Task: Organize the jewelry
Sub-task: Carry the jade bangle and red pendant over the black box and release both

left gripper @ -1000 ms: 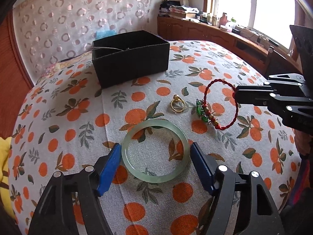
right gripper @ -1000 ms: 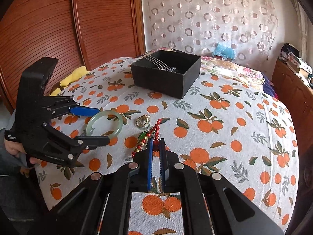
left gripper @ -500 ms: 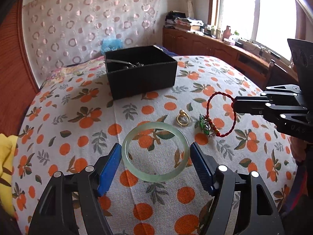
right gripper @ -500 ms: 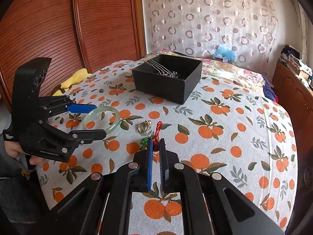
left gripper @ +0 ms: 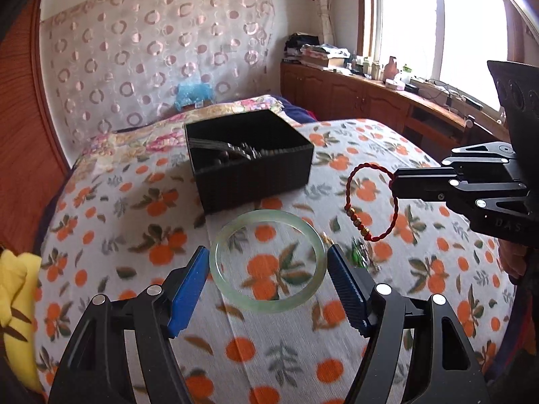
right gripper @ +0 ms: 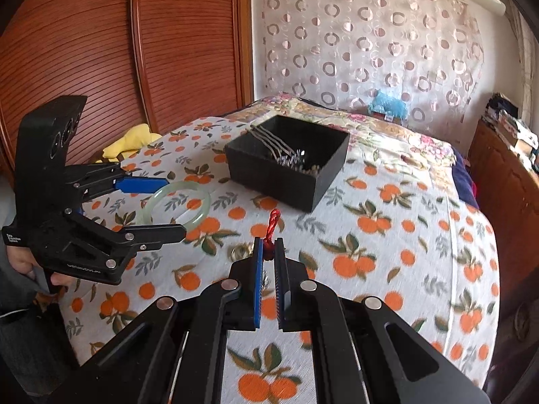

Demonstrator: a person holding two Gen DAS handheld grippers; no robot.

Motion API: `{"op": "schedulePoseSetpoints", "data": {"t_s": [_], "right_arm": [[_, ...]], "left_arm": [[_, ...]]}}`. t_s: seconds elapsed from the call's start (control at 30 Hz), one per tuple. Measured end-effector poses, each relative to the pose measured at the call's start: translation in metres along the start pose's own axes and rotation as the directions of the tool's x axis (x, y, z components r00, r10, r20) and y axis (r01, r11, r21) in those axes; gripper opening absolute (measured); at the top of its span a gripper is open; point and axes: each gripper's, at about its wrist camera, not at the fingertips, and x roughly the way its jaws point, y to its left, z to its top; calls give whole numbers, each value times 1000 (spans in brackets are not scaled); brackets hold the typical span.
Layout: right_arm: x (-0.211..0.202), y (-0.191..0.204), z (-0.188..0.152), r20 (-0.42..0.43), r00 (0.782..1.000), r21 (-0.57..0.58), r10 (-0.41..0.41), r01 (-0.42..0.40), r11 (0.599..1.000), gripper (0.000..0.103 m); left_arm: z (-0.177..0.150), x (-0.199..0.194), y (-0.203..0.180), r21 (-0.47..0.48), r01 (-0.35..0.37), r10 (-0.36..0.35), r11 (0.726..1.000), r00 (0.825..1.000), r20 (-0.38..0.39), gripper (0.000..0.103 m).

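My left gripper (left gripper: 267, 261) is shut on a pale green jade bangle (left gripper: 222, 279), held level above the cloth; it also shows in the right wrist view (right gripper: 198, 217). My right gripper (right gripper: 268, 245) is shut on a red cord bracelet (left gripper: 350, 185) with gold beads, which hangs in the air; its red knot (right gripper: 273, 224) shows between my pads. A black open box (left gripper: 249, 168) with chains inside stands beyond both. A gold ring (right gripper: 240, 251) lies on the cloth below.
The surface is an orange-print cloth (left gripper: 141, 229) over a bed. A yellow cloth (left gripper: 15, 286) lies at the left edge. A wooden cabinet (left gripper: 370, 101) with clutter runs under the window at the right. A wooden sliding door (right gripper: 101, 50) stands behind the left gripper.
Both grippers have risen off the cloth and moved toward the black box, the left with the bangle, the right with the red bracelet now hanging free.
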Motion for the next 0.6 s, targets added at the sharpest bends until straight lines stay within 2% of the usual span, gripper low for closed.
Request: {"op": "schedulePoseSetpoints", "data": {"t_s": [0.33, 0.6], "right_arm": [[17, -21, 38, 34, 999, -1, 3, -3, 1000, 7], [36, -35, 71, 64, 998, 5, 21, -21, 1000, 7]], "left_arm": [[34, 6, 23, -33, -29, 30, 999, 998, 57, 69], [60, 16, 36, -36, -42, 45, 998, 996, 72, 69]]}}
